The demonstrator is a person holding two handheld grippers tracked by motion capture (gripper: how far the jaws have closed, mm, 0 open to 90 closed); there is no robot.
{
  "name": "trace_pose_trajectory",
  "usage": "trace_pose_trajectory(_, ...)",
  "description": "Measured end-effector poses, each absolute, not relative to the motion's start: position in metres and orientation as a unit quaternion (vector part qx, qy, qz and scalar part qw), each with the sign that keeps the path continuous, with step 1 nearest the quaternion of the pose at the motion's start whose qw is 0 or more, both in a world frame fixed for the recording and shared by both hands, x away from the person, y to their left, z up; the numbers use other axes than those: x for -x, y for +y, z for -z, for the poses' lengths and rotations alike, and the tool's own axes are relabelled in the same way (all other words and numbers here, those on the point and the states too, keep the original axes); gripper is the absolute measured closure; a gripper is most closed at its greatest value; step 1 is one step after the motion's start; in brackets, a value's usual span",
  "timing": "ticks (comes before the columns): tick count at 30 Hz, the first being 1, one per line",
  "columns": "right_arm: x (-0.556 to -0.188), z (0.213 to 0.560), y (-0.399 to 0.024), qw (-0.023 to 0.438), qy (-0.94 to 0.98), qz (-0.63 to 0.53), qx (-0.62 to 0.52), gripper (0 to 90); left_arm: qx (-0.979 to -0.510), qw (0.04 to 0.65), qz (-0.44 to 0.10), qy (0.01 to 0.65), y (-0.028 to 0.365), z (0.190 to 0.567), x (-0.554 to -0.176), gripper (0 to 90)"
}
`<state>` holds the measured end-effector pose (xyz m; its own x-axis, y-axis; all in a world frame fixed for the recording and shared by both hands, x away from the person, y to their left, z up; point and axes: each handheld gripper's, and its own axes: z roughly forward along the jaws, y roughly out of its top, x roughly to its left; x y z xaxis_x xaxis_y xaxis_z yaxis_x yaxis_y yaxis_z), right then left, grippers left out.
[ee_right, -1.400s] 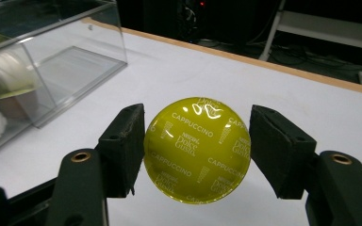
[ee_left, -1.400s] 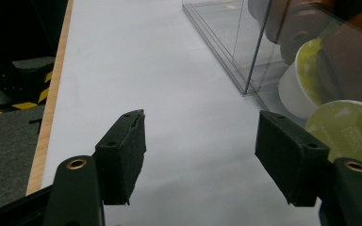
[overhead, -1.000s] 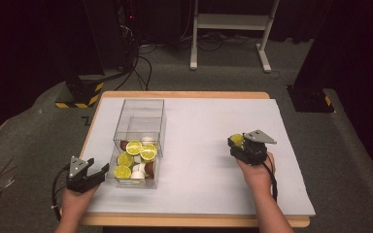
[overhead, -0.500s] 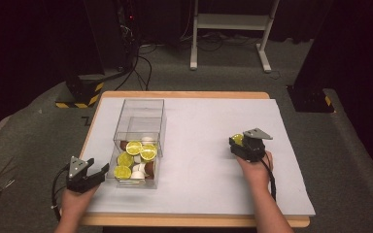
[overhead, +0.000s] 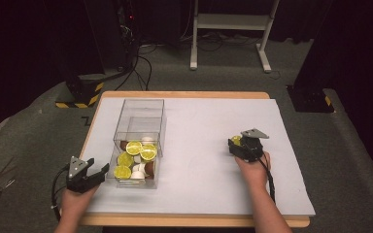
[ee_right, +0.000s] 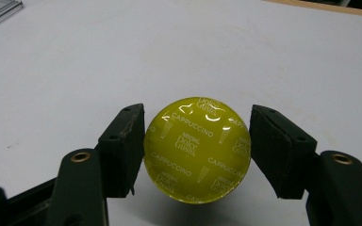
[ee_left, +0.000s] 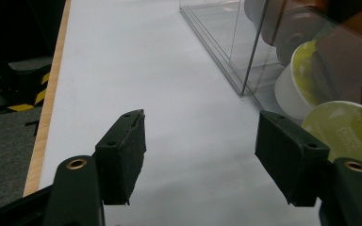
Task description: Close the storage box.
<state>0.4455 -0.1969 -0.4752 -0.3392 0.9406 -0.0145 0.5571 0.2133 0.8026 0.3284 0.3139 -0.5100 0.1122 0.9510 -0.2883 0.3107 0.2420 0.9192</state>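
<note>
A yellow-lidded coffee capsule (ee_right: 197,150) marked "Cappuccino" sits between the pads of my right gripper (ee_right: 198,129), which is shut on it just above the white table cover. In the high view this right gripper (overhead: 236,144) is at the right middle of the table, with the capsule (overhead: 235,140) at its tip. A clear plastic box (overhead: 141,102) stands on the left side and holds several capsules (overhead: 135,160), yellow-lidded, white and brown. My left gripper (overhead: 98,165) rests open beside the box's near left corner. In its own view the left gripper (ee_left: 200,141) has nothing between its jaws.
The white cover (overhead: 204,184) spreads over the wooden table, whose edge (overhead: 184,221) shows at the front. The box wall (ee_left: 245,47) stands just right of the left gripper. Black stands and cables lie on the floor beyond the table.
My right gripper has sunk a little toward the table with the capsule in it. The left gripper has stayed where it was.
</note>
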Motion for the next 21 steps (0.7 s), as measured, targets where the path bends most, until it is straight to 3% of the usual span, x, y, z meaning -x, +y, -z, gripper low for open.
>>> trace_pose_trajectory(13,-0.4462,0.4826,-0.2005,0.255,0.737,-0.357,-0.514,37.2,-0.533,0.521,-0.308,0.591,0.3138,0.5100,-0.3284,34.2)
trace_pose_trajectory(21,-0.4457,0.4806,-0.2000,0.252,0.739,-0.353,-0.516,27.9,-0.537,0.518,-0.307,0.591,0.3141,0.5101,-0.3284,34.2)
